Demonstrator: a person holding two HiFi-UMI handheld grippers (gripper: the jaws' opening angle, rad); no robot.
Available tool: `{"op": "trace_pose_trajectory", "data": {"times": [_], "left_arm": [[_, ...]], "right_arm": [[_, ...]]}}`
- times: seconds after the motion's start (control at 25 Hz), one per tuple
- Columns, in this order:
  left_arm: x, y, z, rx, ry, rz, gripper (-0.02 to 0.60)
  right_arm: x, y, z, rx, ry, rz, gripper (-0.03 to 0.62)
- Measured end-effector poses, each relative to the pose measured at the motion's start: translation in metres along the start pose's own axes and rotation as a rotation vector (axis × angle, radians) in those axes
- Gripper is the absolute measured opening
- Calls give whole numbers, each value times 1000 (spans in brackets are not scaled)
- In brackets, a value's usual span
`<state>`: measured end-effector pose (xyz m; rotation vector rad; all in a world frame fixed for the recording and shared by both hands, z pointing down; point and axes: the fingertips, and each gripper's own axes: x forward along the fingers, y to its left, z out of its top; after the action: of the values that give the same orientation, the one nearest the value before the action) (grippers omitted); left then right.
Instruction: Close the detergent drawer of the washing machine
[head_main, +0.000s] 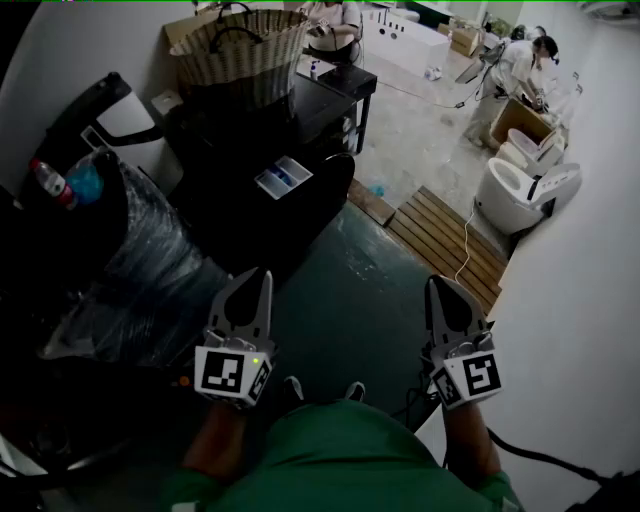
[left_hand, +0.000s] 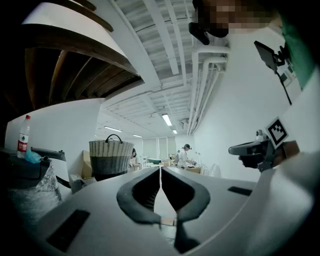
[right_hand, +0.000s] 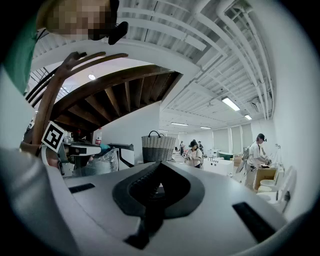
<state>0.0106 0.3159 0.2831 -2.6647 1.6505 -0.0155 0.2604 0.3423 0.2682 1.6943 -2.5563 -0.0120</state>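
Note:
The detergent drawer shows white and blue compartments and stands pulled out from the dark washing machine ahead of me. Both grippers hang low in front of my body, well short of the drawer. In the head view the left gripper is shut with nothing in it, pointing toward the machine. Off to the right, the right gripper is also shut and empty. In the left gripper view the jaws meet in a thin line at the left gripper. The right gripper likewise shows closed jaws in its own view.
A wicker basket sits on top of the machine. A black plastic-wrapped heap with a water bottle lies at the left. A wooden pallet, toilets and a white wall are on the right. People work at the back.

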Motion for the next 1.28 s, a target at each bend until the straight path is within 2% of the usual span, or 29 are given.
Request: {"op": "trace_pose_trajectory", "data": {"times": [0.36,0.8,0.96,1.16,1.28], "left_arm": [[-9,47,-17,-18,31,-8,26],[-10,91,-6,-23,-15,-35,26],[-17,114,-6,-53,-68,-70,26],[-18,137,-24,-73,-29,-90,26],[-15,143,-28,-76,-25,-97,26]], "right_arm": [[25,25,-8,8,27,-38,15],[44,47,3,47,-9,-87,15],[56,67,1,38,-7,-120,15],[65,95,-9,43,24,-118,15],[72,98,-16,53,55,-126,15]]}}
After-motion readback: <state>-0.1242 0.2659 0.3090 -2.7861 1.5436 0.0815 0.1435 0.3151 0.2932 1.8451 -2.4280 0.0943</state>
